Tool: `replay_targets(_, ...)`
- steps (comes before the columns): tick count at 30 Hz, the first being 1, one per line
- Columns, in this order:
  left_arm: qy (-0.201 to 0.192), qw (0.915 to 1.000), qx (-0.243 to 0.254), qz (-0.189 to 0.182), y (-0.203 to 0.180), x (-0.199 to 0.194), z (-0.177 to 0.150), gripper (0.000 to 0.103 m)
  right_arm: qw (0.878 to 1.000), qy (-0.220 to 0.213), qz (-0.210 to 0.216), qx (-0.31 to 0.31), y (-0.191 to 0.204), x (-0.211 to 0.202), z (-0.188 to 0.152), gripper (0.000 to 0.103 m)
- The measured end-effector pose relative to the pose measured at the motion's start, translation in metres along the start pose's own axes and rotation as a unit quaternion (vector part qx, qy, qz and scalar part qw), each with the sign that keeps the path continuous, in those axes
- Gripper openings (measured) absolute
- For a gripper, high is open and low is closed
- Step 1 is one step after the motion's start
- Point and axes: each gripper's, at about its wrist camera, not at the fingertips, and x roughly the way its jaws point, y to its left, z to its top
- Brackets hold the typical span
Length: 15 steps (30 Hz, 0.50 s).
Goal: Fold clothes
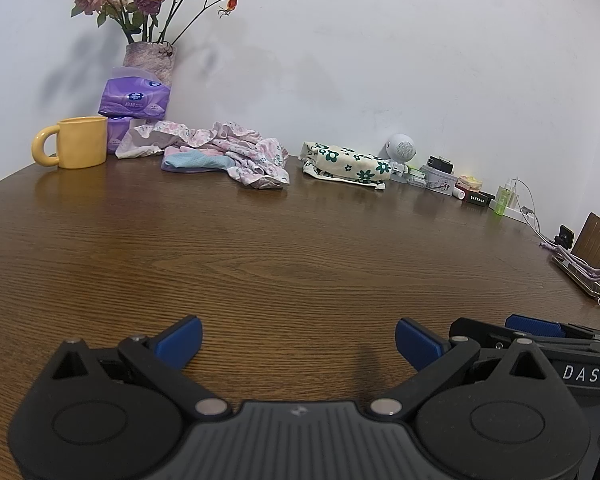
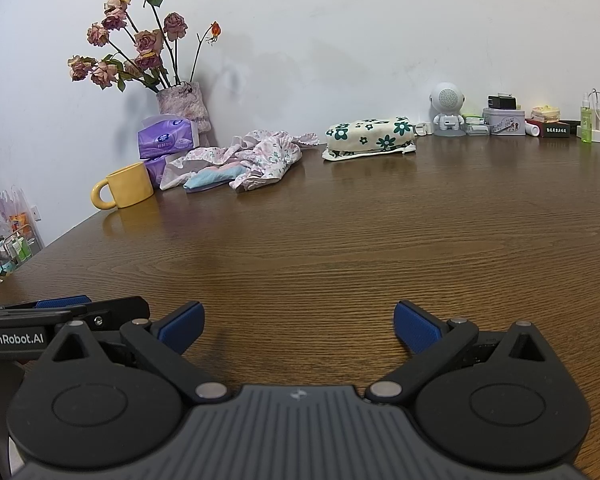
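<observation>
The left gripper (image 1: 299, 342) and the right gripper (image 2: 299, 326) sit low over the near edge of the bench (image 1: 300, 248), side by side, each with its jaws spread wide and nothing between them. The crumpled clothes (image 1: 224, 152) lie in a loose heap at the far side against the wall, well apart from both grippers; a folded floral bundle (image 1: 346, 164) rests just to their right.

The risks come from the neighbours. A yellow mug (image 1: 80, 142) stands just beside the left end of the heap, with tissue packs (image 1: 134, 98) and a vase of dried roses (image 1: 150, 60) behind it. A wide reach or a sideways drag of fabric could tip the mug or pull the vase over. The heap seems to hold several tangled garments, though the view is too distant to count them; a single pinch could lift more than one.
</observation>
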Motion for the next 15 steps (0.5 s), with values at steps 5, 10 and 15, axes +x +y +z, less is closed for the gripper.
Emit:
replay_targets(5, 0.0, 1.0, 0.0, 0.0, -0.0003, -0.0002, -0.0001, 0.103, 1.0, 0.0, 0.0, 0.0, -0.0004, -0.0002, -0.0004, 0.103)
replay_targets(10, 0.0, 1.0, 0.0, 0.0, -0.0006, -0.0008, -0.0004, 0.103, 1.0, -0.001, 0.0, 0.0, -0.0005, 0.0, -0.0006, 0.103)
replay_targets(15, 0.0, 1.0, 0.0, -0.001, -0.0004, -0.0012, -0.0003, 0.103, 1.0, -0.001, -0.001, 0.0, -0.0004, 0.0007, -0.0003, 0.103)
